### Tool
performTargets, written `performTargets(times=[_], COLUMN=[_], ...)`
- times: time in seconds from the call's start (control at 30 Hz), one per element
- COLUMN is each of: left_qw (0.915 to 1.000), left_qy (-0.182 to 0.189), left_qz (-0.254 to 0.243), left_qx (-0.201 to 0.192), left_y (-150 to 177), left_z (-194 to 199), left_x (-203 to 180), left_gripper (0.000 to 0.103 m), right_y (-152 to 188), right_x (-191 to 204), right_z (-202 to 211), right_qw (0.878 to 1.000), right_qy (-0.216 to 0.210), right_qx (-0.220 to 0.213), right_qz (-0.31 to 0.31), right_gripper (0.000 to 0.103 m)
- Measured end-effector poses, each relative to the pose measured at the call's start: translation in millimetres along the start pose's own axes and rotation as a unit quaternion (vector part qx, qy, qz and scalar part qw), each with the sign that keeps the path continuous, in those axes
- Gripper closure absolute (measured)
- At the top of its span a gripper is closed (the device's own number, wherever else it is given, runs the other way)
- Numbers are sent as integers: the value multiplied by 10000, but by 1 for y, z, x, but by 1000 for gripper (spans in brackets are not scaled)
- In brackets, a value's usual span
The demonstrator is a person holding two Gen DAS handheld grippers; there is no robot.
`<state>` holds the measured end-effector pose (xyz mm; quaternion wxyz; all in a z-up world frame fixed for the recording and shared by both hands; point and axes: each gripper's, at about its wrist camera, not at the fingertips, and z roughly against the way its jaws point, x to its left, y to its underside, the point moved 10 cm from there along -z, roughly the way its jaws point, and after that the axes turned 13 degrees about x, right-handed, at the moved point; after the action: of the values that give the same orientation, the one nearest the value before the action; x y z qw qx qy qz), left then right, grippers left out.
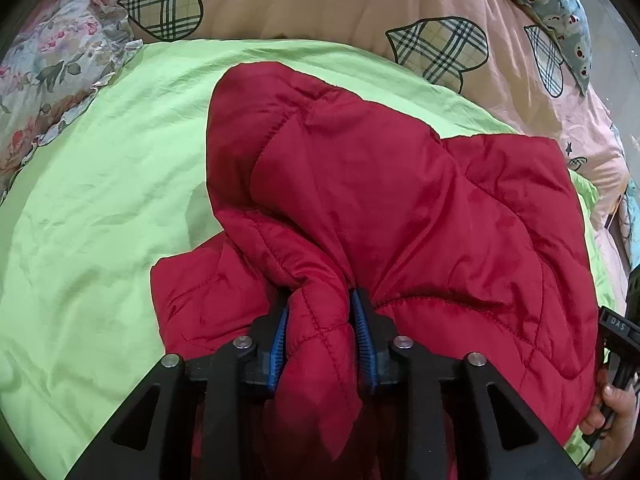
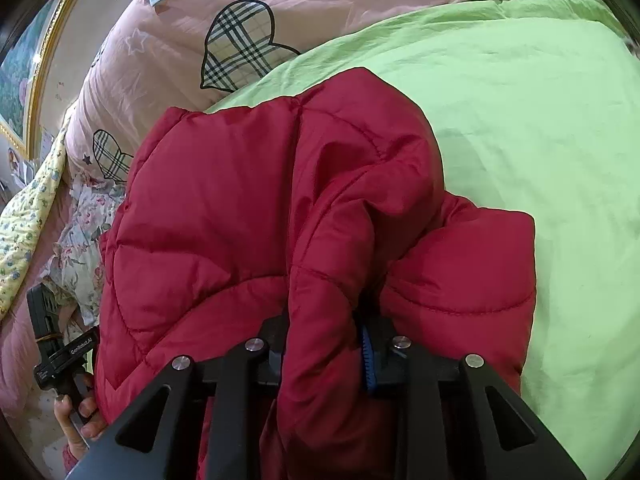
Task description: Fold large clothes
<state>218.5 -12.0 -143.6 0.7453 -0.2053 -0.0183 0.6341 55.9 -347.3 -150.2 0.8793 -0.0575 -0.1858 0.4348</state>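
Observation:
A red quilted jacket (image 1: 380, 208) lies bunched on a light green sheet (image 1: 100, 200). My left gripper (image 1: 320, 320) is shut on a thick fold of the jacket's near edge, with the blue pads (image 1: 280, 340) pressing both sides. In the right wrist view the same red jacket (image 2: 240, 220) lies on the green sheet (image 2: 540, 140). My right gripper (image 2: 324, 344) is shut on another fold of its near edge; one blue pad (image 2: 368, 360) shows, the other is hidden by cloth.
A pink quilt with plaid hearts (image 1: 360, 0) lies behind the sheet. Floral bedding (image 1: 52, 80) lies at the left, a blue patterned pillow (image 1: 560, 12) at the far right. The other gripper and hand show at each view's edge (image 2: 60, 360).

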Motion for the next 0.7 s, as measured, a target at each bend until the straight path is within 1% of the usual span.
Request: performTargets(times=[0.07,0.17,0.23,0.3,0.33,0.37,0.4,0.53,0.63,0.7], left_qw=[10000,9994,9991,9992,9992,9993,9992,9974,9966,9959], left_qy=[-57,-334,-414,-401,-383,-335,-280,-299,-49,221], left_qz=[-36,-106,-102,-22,7,45,54,47,-218,-516], left_qx=[22,54,34,-33,-73,-170,-268,-657,-789,-706], left_y=[-3,-9,-10,-11,-11,-11,-12,-14,-10,-1], left_z=[-1,-2,3,11,15,24,32,64,80,80], left_x=[-4,-11,-11,-6,-4,-1,0,1,-21,-47], left_gripper=[70,66,59,46,42,32,27,26,26,26], right_y=[-1,-2,-2,-1,-1,-1,-1,-2,-3,-3], right_x=[0,0,0,-3,-3,-3,-3,-2,-1,-1], right_z=[-1,-3,-3,-2,-2,-3,-3,-3,-3,-3], right_qw=[10000,10000,10000,10000,10000,10000,10000,9999,9998,9998], right_qy=[14,86,64,13,-8,-12,2,119,169,194], right_qx=[0,20,15,3,-2,-12,-23,-41,-47,-52], right_qz=[-21,-35,-53,-70,-68,-62,-51,-3,12,21], right_gripper=[76,74,74,74,74,74,74,73,73,73])
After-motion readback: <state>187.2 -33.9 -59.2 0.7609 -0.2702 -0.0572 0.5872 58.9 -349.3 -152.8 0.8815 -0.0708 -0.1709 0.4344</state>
